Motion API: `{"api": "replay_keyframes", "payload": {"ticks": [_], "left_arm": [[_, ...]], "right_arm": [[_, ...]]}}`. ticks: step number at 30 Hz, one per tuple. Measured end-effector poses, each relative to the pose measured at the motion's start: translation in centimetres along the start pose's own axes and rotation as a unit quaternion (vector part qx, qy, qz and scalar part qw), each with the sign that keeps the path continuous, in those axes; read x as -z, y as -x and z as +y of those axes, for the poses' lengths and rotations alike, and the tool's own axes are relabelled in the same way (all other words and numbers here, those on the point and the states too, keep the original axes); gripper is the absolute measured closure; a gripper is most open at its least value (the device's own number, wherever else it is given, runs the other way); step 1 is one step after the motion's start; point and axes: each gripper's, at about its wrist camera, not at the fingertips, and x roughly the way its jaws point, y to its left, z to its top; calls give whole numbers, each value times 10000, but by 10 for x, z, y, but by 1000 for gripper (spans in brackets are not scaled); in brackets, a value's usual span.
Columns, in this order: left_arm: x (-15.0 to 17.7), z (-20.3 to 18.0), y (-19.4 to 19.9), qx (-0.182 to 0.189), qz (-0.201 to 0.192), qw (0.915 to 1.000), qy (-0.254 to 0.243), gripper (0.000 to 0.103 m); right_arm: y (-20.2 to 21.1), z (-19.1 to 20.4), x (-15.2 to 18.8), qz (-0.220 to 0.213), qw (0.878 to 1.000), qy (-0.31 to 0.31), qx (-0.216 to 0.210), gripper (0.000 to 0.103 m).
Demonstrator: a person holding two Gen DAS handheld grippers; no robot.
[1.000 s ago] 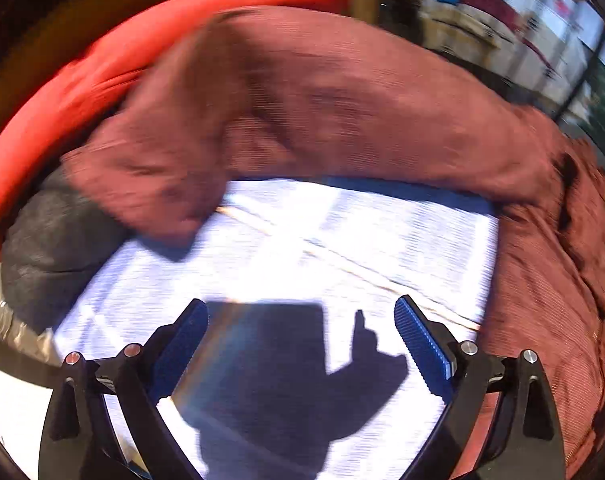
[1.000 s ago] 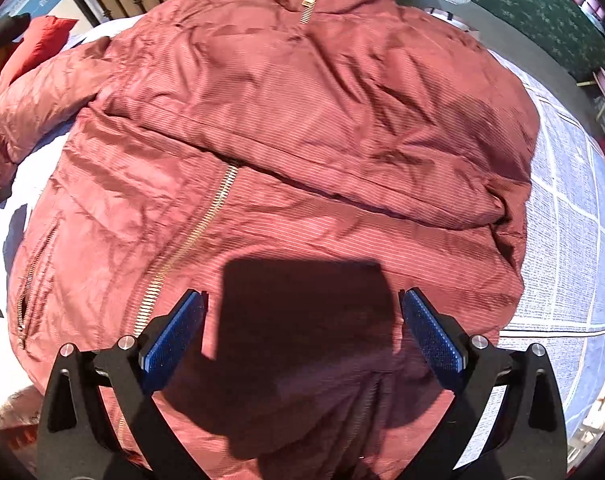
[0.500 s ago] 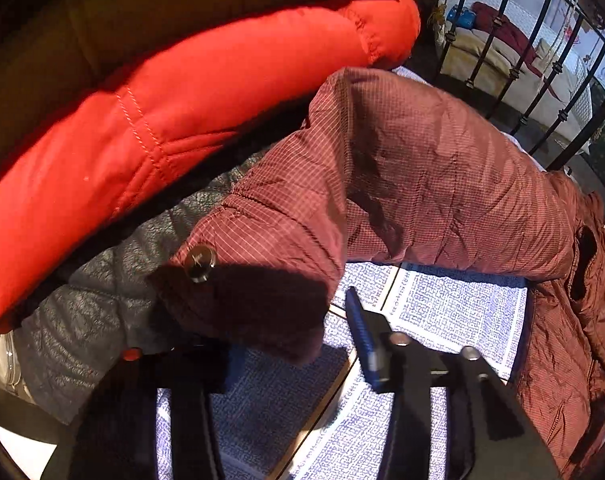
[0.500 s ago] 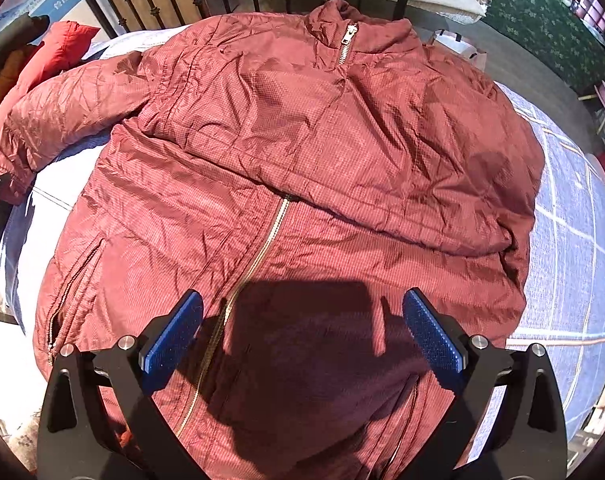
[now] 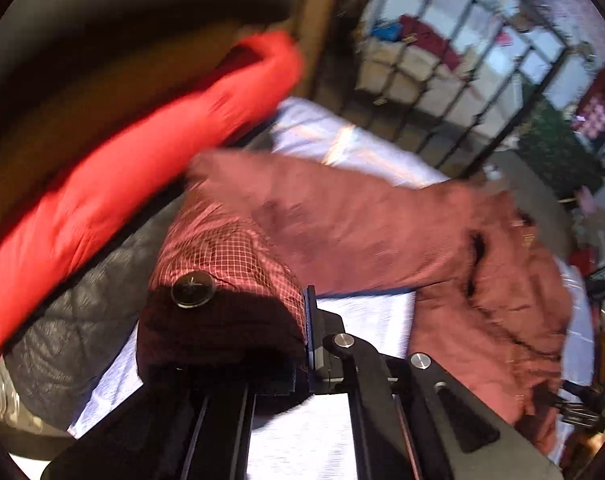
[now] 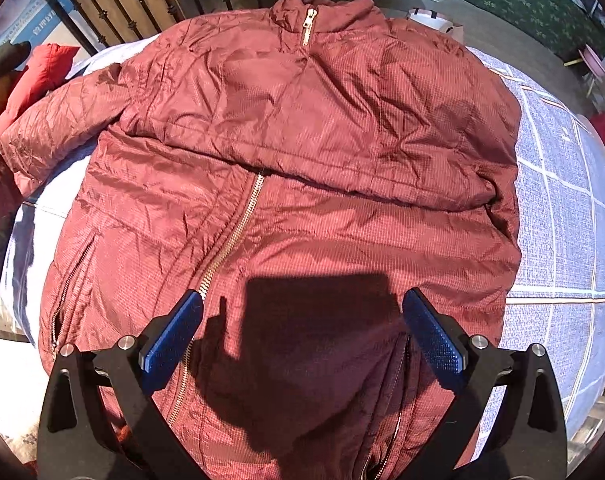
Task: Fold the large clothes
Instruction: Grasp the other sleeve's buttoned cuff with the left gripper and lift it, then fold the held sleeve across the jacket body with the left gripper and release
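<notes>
Claw-wise, I have the left claw (image 5: 302, 340) clenched on the cuff (image 5: 222, 312) and the right claw (image 6: 302, 336) released above the hem. Spread across the bed (image 6: 562, 216), the maroon jacket (image 6: 302, 140) looks puffy, light and slick; I'd grip seams, cuffs, hem.

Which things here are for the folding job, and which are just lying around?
For the job:
- dark red quilted jacket
- its sleeve cuff with the snap button
- left gripper, shut on the cuff
- right gripper, open

Lying about:
- bright orange-red puffy garment
- grey quilted garment
- black metal railing
</notes>
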Motion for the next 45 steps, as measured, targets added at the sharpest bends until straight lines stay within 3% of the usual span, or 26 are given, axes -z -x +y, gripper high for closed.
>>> {"api": "replay_keyframes", "payload": {"ticks": [5, 10, 13, 18, 21, 24, 27, 28, 30, 31, 32, 33, 36, 39, 45], "left_arm": [[-37, -91, 38, 505, -407, 9951, -747, 100], [-51, -193, 63, 1471, -580, 9771, -1426, 100], [-42, -260, 51, 2131, -311, 9609, -1739, 100], [-4, -367, 18, 2653, 137, 9337, -2403, 100], [11, -417, -14, 2749, 492, 9257, -2551, 100], [24, -450, -58, 2600, 904, 9252, -2614, 99], [32, -467, -97, 2475, 1410, 9260, -2476, 94], [32, -467, -100, 2455, 1498, 9254, -2469, 87], [40, -468, -105, 2508, 1595, 9213, -2506, 62], [41, -467, -103, 2521, 1583, 9207, -2524, 38], [44, -468, -102, 2523, 1531, 9205, -2560, 21], [45, -467, -100, 2515, 1508, 9208, -2570, 16], [53, -462, -99, 2616, 1556, 9179, -2547, 15], [53, -441, -96, 2492, 1504, 9251, -2439, 14], [43, -345, -124, 1393, 1453, 9625, -1820, 14]], "right_arm": [[2, -1, -9, -109, 9997, -14, -196, 5], [3, -8, -11, -193, 9991, -152, -346, 5], [5, -21, -6, -234, 9986, -304, -373, 5], [10, -56, 5, -286, 9970, -667, -275, 5], [12, -81, 13, -276, 9951, -933, -162, 5], [14, -106, 20, -242, 9921, -1226, -89, 5], [16, -123, 25, -261, 9890, -1458, -29, 5], [17, -127, 27, -259, 9883, -1506, -24, 5], [16, -133, 29, -241, 9872, -1578, -16, 5], [15, -134, 30, -224, 9868, -1603, -14, 5], [14, -135, 30, -207, 9866, -1620, -22, 5], [12, -136, 30, -181, 9863, -1638, -42, 5], [10, -133, 27, -147, 9868, -1612, -70, 5], [11, -126, 17, -185, 9885, -1501, -83, 5], [16, -111, -18, -436, 9937, -1029, 15, 5]]}}
